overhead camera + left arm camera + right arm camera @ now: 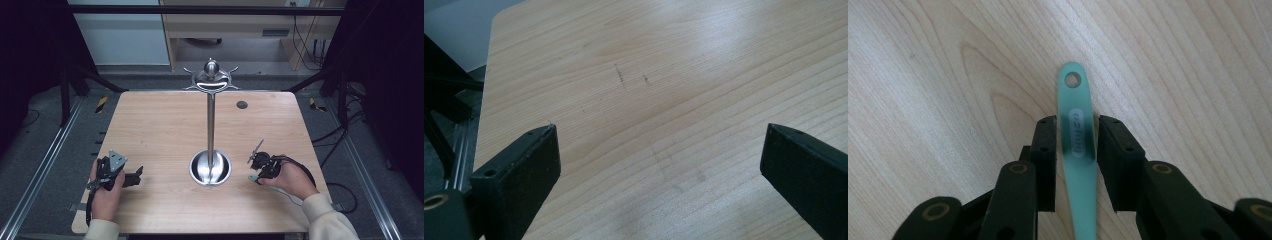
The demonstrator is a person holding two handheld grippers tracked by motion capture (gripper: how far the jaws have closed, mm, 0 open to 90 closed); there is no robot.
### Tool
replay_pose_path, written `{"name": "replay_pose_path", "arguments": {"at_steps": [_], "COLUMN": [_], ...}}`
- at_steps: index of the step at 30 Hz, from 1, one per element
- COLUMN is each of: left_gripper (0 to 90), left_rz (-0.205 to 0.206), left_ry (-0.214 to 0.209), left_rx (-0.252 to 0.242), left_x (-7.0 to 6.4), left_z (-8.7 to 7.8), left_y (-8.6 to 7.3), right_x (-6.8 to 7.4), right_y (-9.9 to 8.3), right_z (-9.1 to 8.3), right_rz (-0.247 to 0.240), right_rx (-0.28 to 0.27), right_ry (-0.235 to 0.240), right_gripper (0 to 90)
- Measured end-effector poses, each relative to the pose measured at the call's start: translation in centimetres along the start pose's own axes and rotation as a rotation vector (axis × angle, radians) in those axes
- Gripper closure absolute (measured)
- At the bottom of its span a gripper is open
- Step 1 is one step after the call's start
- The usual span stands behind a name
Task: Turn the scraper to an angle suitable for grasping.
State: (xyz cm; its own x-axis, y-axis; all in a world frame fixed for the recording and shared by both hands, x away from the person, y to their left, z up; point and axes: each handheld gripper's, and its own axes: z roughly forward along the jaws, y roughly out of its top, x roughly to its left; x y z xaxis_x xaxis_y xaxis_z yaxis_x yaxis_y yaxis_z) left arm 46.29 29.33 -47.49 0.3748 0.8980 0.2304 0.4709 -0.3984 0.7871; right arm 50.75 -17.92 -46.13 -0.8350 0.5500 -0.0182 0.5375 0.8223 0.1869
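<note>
While mid-table, right tool (1075, 150) around handle (1077, 135)

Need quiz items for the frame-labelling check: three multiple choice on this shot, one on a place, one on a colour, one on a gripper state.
1. Where does the metal stand sit on the table?
A. far left corner
B. near the middle, between the two grippers
C. right edge

2. What colour is the handle between the right gripper's jaws?
A. red
B. teal green
C. yellow

3. How does the left gripper stand?
A. open, nothing between its jaws
B. shut on a cup
C. shut on the stand's pole

Answers
1: B, the high view shows its round base mid-table with a gripper on each side.
2: B, the right gripper view shows a teal strip with a hole at its tip.
3: A, its jaws stand wide apart over bare wood.
</note>
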Motion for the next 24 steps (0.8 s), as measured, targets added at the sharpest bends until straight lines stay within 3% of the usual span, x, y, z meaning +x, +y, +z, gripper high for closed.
{"name": "replay_pose_path", "arguments": {"at_steps": [24], "left_gripper": [2.6], "left_rz": [0.005], "left_ry": [0.000], "left_rx": [0.001], "left_x": [-0.07], "left_z": [0.05], "left_y": [0.04], "right_x": [-0.44], "right_y": [0.15], "right_z": [0.45], "right_rz": [-0.002], "right_rx": [0.038], "right_ry": [0.027], "right_gripper": [72.0]}}
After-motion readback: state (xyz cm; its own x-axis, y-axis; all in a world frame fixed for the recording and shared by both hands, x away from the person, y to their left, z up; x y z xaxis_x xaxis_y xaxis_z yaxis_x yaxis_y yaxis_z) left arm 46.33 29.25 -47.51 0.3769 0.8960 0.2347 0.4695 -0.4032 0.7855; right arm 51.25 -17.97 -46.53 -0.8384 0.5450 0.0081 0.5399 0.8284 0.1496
